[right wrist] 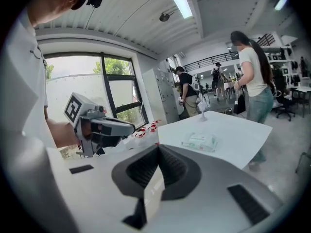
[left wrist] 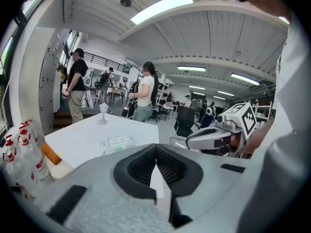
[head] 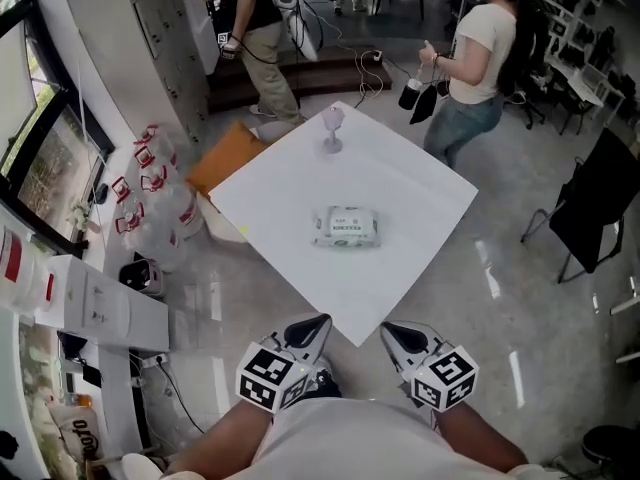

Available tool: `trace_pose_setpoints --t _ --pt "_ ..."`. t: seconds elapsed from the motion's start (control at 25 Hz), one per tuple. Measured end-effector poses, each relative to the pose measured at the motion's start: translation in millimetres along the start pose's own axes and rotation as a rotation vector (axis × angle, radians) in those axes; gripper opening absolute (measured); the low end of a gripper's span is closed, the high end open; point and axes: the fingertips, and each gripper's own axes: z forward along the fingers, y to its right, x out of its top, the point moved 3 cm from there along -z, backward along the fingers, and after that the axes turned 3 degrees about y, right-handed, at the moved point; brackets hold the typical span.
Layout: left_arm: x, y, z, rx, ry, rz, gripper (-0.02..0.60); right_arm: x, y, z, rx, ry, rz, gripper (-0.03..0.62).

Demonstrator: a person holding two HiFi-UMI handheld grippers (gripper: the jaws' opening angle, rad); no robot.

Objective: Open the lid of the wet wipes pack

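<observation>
So, wet wipes pack (head: 346, 226): it lay flat in the middle of the white table (head: 400, 188), where we could reach it; its lid looked shut.
Left gripper (head: 316, 326): low in the head view, off the table's near corner, jaws pressed together with nothing in them.
Right gripper (head: 394, 332): just beside it, jaws closed too, nothing held.
Why empty: we think we had not got to the pack yet.
Glass (head: 332, 130): upright near the far corner, out of our way.

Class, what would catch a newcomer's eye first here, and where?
A white table sits diamond-wise mid-floor, a wet wipes pack lying near its middle and a stemmed glass at its far corner. Nearest the viewer, the left gripper and right gripper, both shut and empty, flank its near corner.
</observation>
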Motion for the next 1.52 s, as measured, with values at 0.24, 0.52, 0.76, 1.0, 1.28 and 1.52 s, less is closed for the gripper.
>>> trace_pose_setpoints --t 0.24,0.52,0.76,1.0,1.28,1.52 --pt "16 -56 18 -0.031 -0.005 0.015 0.0 25 16 50 -0.035 -0.011 -0.026 0.008" --pt "23 -98 32 -0.062 -0.024 0.044 0.0 40 31 88 -0.074 0.004 0.004 0.008" --pt "29 -115 40 -0.064 -0.012 0.028 0.0 50 43 106 -0.071 -0.012 -0.01 0.008" --pt "35 -126 43 -0.006 0.014 0.003 0.0 67 60 117 -0.034 -0.012 -0.045 0.008" --pt "37 -128 54 0.091 0.027 -0.05 0.0 74 86 130 0.043 -0.044 -0.068 0.008" --pt "37 -120 68 0.146 0.023 -0.065 0.0 76 104 135 0.092 -0.061 -0.144 0.008"
